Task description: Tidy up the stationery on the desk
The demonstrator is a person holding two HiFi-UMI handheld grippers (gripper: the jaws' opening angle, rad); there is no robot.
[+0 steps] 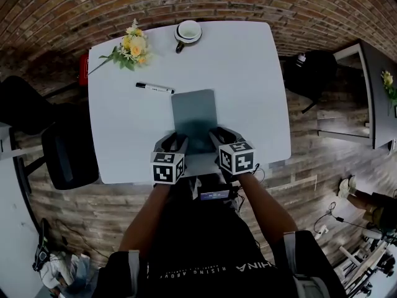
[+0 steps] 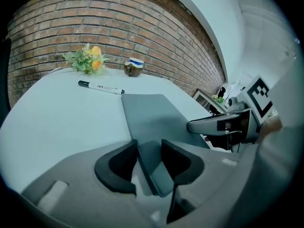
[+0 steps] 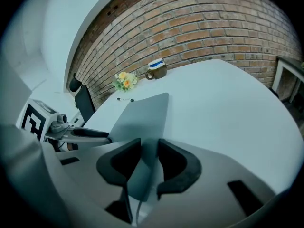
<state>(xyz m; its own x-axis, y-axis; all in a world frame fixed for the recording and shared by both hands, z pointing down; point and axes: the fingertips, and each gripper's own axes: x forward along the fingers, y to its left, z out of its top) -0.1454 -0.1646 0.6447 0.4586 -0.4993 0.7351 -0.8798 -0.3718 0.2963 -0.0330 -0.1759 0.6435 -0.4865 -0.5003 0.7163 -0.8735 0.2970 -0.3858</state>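
A flat grey stitched pouch (image 1: pixel 194 112) lies on the white table (image 1: pixel 248 92), its near end raised off the top. My left gripper (image 1: pixel 178 143) is shut on the pouch's near left corner. In the left gripper view the corner (image 2: pixel 152 115) stands on edge between the pads of that gripper (image 2: pixel 149 158). My right gripper (image 1: pixel 217 135) is shut on the near right corner, and in the right gripper view the pouch (image 3: pixel 142 115) is pinched between that gripper's (image 3: pixel 148 163) pads. A black-and-white marker pen (image 1: pixel 155 88) lies just beyond the pouch's far left corner.
A small bunch of yellow flowers (image 1: pixel 131 47) and a mug (image 1: pixel 187 33) sit at the table's far edge. A black chair (image 1: pixel 68 154) stands left of the table, and a dark seat (image 1: pixel 310 73) stands to its right. Another table (image 1: pixel 378 92) stands further right.
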